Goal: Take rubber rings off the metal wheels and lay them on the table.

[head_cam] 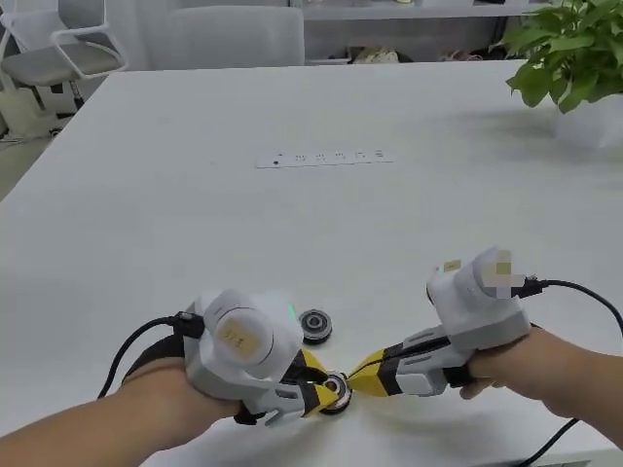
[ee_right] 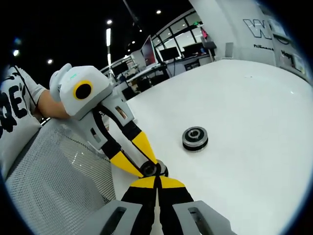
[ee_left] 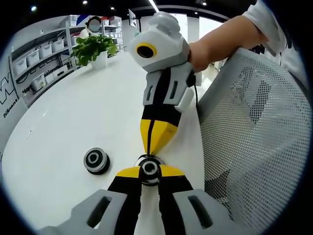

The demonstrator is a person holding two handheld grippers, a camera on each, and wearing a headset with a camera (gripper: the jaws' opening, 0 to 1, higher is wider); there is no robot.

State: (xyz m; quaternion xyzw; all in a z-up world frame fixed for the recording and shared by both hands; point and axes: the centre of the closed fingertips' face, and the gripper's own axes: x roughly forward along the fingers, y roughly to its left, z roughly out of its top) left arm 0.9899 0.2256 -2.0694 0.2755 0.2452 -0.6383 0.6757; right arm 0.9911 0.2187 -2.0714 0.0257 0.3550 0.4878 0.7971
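A small metal wheel (head_cam: 337, 386) with a black rubber ring lies near the table's front edge, and my left gripper (head_cam: 326, 393) is shut on it. The left gripper view shows the wheel (ee_left: 149, 168) held between the yellow tips. My right gripper (head_cam: 352, 381) comes in from the right, shut, tips touching the wheel's rim. I cannot tell whether it pinches the ring. In the right gripper view its tips (ee_right: 156, 180) meet just below the wheel (ee_right: 152, 169). A second ringed wheel (head_cam: 315, 326) (ee_left: 96, 160) (ee_right: 195, 138) lies flat close by.
A white power strip (head_cam: 324, 157) lies in the middle of the white table (head_cam: 195, 224). A potted plant (head_cam: 569, 53) stands at the back right corner. A mesh chair (ee_left: 254, 127) is at the near edge, and office chairs (head_cam: 68, 53) stand beyond the far edge.
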